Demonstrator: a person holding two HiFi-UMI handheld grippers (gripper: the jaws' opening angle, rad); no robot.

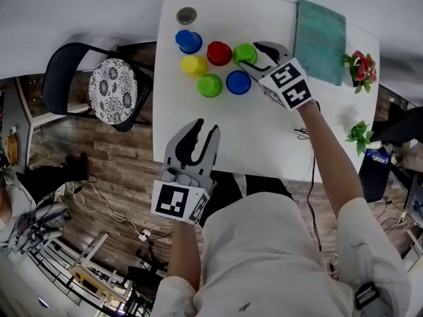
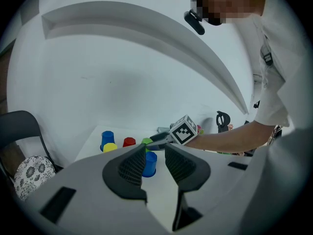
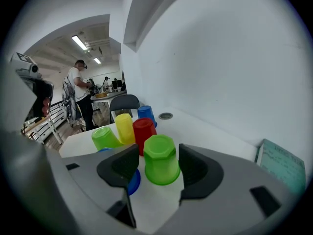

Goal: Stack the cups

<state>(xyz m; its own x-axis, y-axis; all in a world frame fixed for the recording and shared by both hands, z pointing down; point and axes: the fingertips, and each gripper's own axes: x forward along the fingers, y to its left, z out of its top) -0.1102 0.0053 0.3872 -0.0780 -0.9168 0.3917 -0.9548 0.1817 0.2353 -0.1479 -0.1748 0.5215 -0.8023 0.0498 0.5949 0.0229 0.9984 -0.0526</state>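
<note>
The head view looks steeply down from above the person onto the white table [image 1: 254, 134], with the red cup [image 1: 219, 53] at upper centre. The left gripper view looks almost level from the table's near side, and that red cup [image 2: 129, 141] is small and far. The right gripper view looks slightly downward from close by, the red cup [image 3: 143, 133] near mid-frame. All three views share the cup cluster.

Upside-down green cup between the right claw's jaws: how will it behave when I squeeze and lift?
The green cup looks like thin glossy plastic: probably light, and it may flex under a hard squeeze. Its faceted walls taper upward, so it could slip down out of the right claw; grip low. Resting on its wide mouth, it seems unlikely to tip.
</note>
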